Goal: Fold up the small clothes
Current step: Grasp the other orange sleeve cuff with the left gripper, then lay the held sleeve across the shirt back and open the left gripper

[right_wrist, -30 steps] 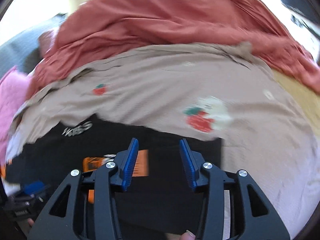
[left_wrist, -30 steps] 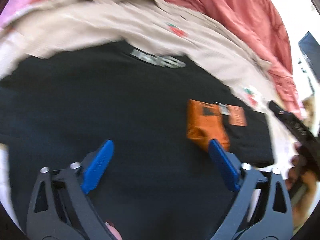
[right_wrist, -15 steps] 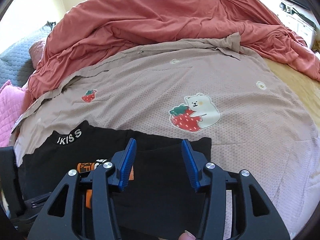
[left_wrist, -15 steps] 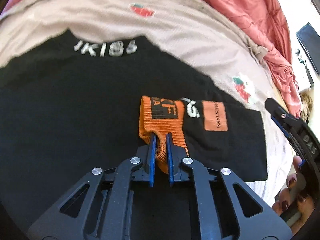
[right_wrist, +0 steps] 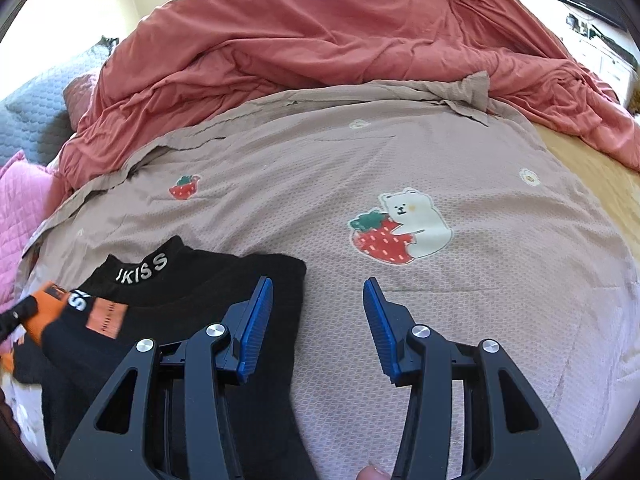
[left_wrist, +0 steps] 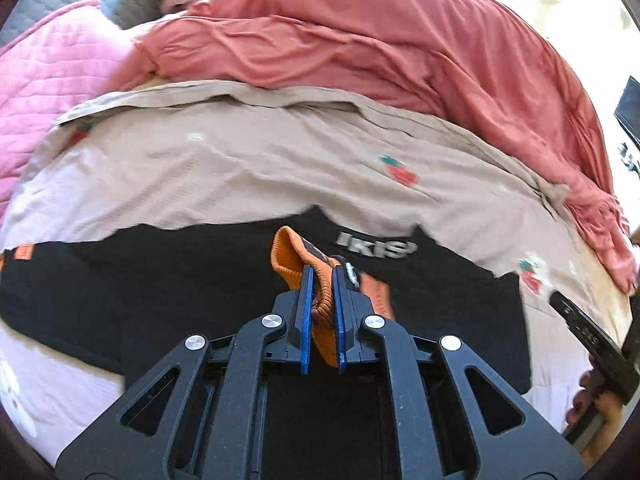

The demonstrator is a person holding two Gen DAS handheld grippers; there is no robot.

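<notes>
A small black sweater (left_wrist: pixel 168 280) with a lettered collar (left_wrist: pixel 376 248) lies flat on a beige bed cover (left_wrist: pixel 240 168). My left gripper (left_wrist: pixel 320 280) is shut on its orange ribbed cuff (left_wrist: pixel 292 256) and holds the sleeve lifted over the body. In the right wrist view the sweater (right_wrist: pixel 192 280) lies at the lower left, with the orange cuff (right_wrist: pixel 48 308) at the left edge. My right gripper (right_wrist: pixel 318 292) is open and empty, its left finger over the sweater's right edge and its right finger over the bed cover (right_wrist: pixel 400 160).
A rumpled red duvet (left_wrist: pixel 360 48) fills the far side of the bed. A pink quilt (left_wrist: pixel 44 92) lies at the far left. A bear-and-strawberry print (right_wrist: pixel 400 232) marks the cover right of the sweater. The right-hand gripper body (left_wrist: pixel 592 340) shows at the right.
My left gripper closed on the orange cuff and has lifted it up and toward the collar. My right gripper has opened wider and shifted right, off the sweater's edge.
</notes>
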